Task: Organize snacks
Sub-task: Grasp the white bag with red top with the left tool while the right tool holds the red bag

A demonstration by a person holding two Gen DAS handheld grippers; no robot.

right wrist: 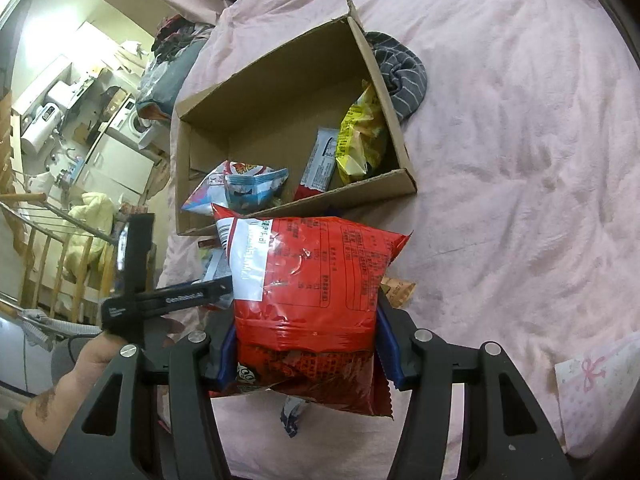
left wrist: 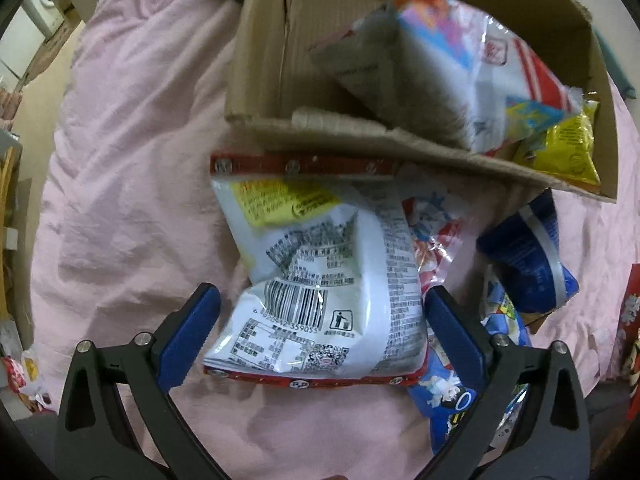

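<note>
On a pink bedsheet (right wrist: pixel 520 160), an open cardboard box (right wrist: pixel 280 92) is partly filled as a snack tidy-up appears to reach its middle stage. Seen from the right wrist, the box already holds a yellow bag (right wrist: pixel 360 140), a slim blue-and-white packet (right wrist: pixel 322 160) and a blue-and-white bag (right wrist: pixel 248 186), with bare cardboard floor left toward its far corner.

The right hand-held gripper (right wrist: pixel 306 356) is clamped on a red bag (right wrist: pixel 308 296), both blue pads pressed into its lower part; the bag is upright and near the box's front wall, not yet inside. Whether it is clear of the bed cannot be told.

The left hand-held gripper (left wrist: pixel 322 328) has its fingers wide apart, one on each side of a white bag (left wrist: pixel 320 280) lying barcode-up on the sheet just in front of the box; the pads look near its edges but not pressed in.

Several snacks remain outside: a dark blue packet (left wrist: pixel 528 256) beside the white bag, a light blue cartoon-printed bag (left wrist: pixel 452 400) partly under it, and a red-and-white wrapper (left wrist: pixel 432 236) between them.

By this evidence, three items or so are packed, one is on its way, and at least four are left.
</note>
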